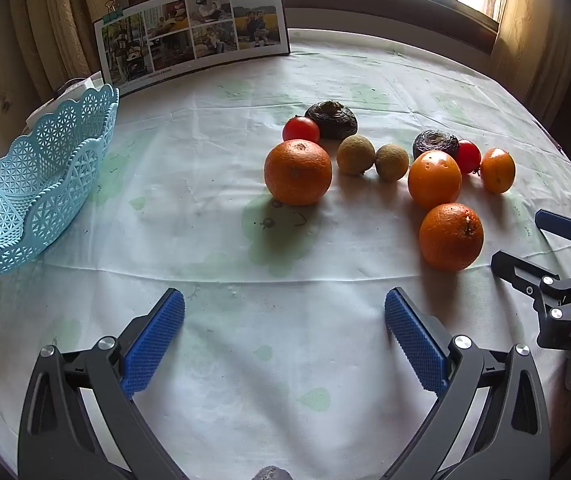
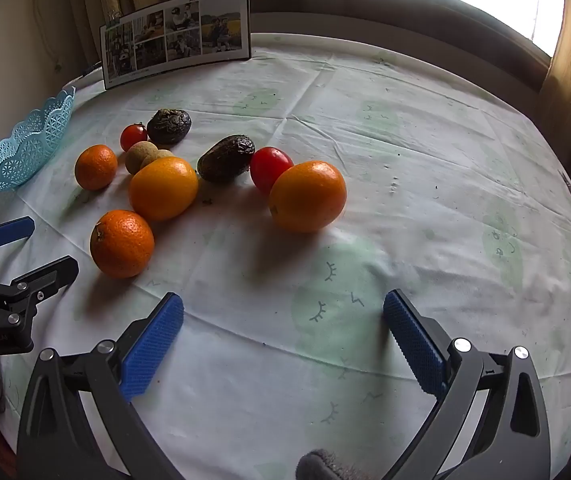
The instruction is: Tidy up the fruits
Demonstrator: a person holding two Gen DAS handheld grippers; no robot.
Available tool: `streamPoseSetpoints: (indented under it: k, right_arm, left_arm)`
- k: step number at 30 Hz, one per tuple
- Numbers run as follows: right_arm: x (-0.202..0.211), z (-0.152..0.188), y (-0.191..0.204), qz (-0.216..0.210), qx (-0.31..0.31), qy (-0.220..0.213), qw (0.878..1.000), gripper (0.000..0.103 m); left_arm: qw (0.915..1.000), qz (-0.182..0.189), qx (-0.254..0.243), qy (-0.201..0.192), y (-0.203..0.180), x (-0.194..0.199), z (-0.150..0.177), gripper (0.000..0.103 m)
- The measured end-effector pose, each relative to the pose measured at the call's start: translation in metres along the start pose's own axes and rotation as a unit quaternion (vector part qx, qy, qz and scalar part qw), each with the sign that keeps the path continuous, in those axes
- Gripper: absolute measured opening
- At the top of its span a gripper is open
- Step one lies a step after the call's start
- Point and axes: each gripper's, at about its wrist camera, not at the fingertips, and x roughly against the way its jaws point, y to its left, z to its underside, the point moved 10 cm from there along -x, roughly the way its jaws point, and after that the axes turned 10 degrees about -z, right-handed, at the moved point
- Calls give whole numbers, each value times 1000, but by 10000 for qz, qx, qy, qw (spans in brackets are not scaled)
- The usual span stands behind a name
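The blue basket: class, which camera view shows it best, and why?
The left wrist view. There the blue basket fills the left side, lattice wall and scalloped rim clear. The right wrist view shows it smaller, farther off, at the left edge.

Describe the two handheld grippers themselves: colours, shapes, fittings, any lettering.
Both match: the left gripper and right gripper have dark grey angular arms with triangular cut-outs, silver round pivot bolts, and blue finely ribbed rectangular finger pads. White lettering marks each body, only partly legible. Something grey and fuzzy shows beneath; no cables show.
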Motion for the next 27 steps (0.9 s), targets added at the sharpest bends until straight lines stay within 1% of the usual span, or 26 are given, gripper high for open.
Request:
streamPoseSetpoints:
  k: [27]
  right_arm:
    - [0, 1, 0, 33, -26, 10, 10000, 98]
  left_arm:
    - [10000, 9, 4, 5, 0, 0, -1, 101]
